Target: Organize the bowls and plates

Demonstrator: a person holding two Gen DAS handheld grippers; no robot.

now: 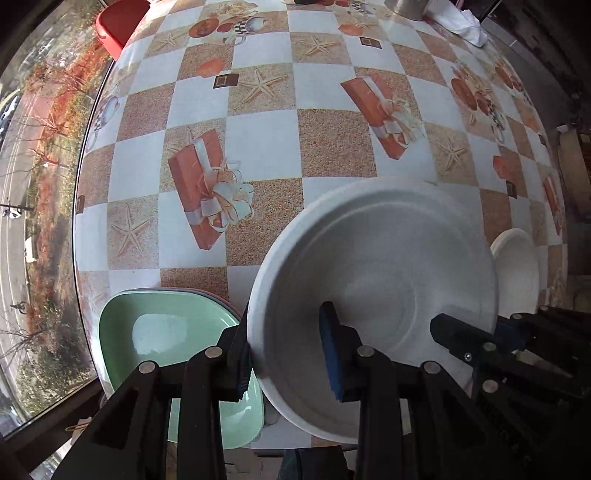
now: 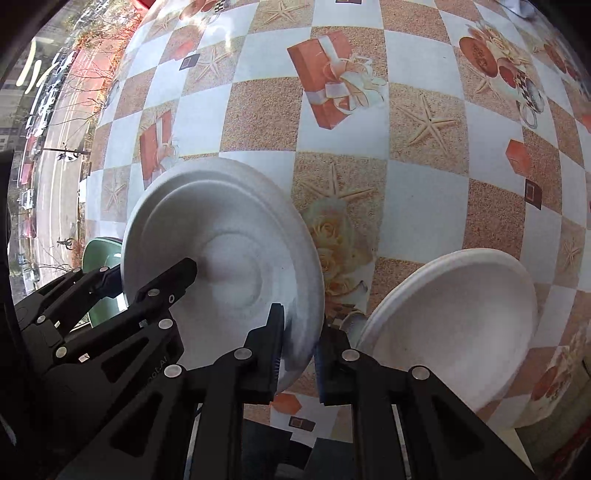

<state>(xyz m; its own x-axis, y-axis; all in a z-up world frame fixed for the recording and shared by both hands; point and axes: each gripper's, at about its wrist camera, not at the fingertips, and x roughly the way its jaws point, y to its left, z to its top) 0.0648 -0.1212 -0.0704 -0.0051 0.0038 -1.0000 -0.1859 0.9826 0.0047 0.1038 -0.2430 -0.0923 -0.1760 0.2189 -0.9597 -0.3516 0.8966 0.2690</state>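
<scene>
The left hand-held gripper straddles the near-left rim of a large white plate: one black finger sits outside the rim, the blue-padded finger lies inside the plate's well, and the rim runs between them. The gap looks fairly wide, and whether the pads actually press the rim cannot be told. In the right wrist view the right hand-held gripper is narrowed around the same plate's opposite edge, one finger on each face, and the rim looks pinched between the pads. The plate appears tilted and raised off the tabletop, though its underside is hidden. In the left view the right hand-held gripper shows only as a dark linkage at the plate's right edge; its tips are partly covered.

Just left of the plate, a green square dish sits on top of a stack, with a bluish and a pinkish rim peeking out beneath it; the left fingers cut off its near part. In the right view only a sliver of it shows. A second white plate lies on the tabletop to the right, near but apart from the held one; in the left view it is half hidden behind the big plate. A red chair and a white cloth are cropped at the far edge.
</scene>
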